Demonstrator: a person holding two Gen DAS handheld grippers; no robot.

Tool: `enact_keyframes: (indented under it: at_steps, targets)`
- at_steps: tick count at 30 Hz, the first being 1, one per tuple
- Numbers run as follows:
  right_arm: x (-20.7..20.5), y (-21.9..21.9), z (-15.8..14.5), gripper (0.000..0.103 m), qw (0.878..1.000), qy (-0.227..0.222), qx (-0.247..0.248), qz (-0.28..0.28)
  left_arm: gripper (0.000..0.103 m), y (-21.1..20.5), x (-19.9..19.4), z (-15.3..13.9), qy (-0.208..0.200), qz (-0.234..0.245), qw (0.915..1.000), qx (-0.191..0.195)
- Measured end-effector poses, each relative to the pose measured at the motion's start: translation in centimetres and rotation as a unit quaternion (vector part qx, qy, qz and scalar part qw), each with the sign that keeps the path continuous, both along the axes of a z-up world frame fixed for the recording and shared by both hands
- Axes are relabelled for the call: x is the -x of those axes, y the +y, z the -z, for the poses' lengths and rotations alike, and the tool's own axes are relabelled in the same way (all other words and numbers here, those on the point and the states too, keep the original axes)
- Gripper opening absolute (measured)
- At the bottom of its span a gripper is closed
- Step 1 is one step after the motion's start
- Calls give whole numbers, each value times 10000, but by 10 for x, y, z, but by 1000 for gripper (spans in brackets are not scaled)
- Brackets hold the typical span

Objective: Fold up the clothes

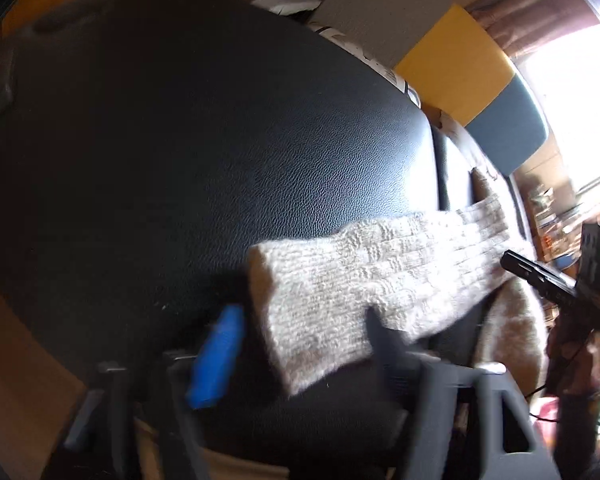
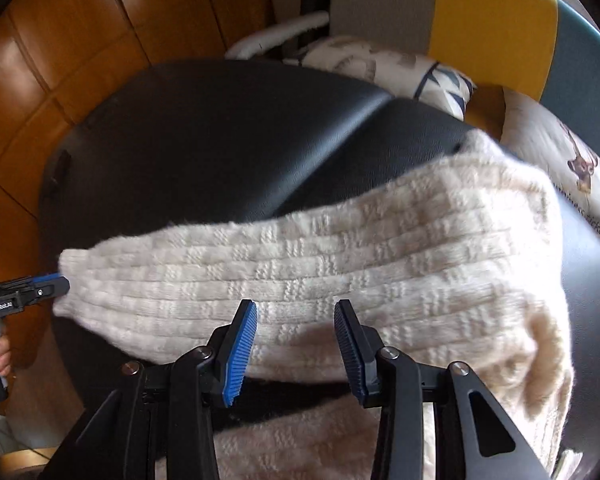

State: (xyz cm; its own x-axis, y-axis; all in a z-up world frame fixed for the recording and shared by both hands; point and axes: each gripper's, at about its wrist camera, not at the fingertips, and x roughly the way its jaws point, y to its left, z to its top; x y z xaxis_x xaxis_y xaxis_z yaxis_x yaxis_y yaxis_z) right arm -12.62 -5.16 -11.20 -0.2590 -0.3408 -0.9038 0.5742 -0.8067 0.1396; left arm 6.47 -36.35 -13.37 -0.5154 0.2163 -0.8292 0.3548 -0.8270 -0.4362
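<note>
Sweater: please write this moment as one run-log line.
sweater on black seat | left gripper at sleeve cuff | right gripper open above sweater

The knitted garment [image 2: 340,264] is cream-beige, worked in a basket-weave check of ribbed blocks. It lies on a black, leather-grained seat [image 1: 228,152]. Behind stand panels [image 2: 492,20] of grey, mustard yellow and teal. The floor [image 2: 60,60] is orange-brown wood. One cushion [image 2: 440,80] is white with blue triangles.

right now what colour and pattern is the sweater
Cream sweater with a woven basket-weave knit, clearest in the right wrist view.
</note>
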Motion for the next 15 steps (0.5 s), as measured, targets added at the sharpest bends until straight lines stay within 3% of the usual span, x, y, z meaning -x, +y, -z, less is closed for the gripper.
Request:
enact_keyframes:
  at_steps: [1,3,7,12,15]
  targets:
    - [1,-2,5,41,10000,-38,-2,27,7,2,2,1,6,9,10000,55]
    - [0,-5,12,41,10000,-50,21,62,7,-1,3,-1,135,-63,9999,29]
    - [2,-9,11,41,9989,-154,434,32,4,-42,0,-17,457,-732,9963,52]
    - [0,7,-9,41,9878,-236,1536,102,3,-87,12,-15,160,-1288,9903,488]
    - [-4,56,-42,41,9725,-49,2313,265,4,-95,20,-10,-110,-1447,9876,594]
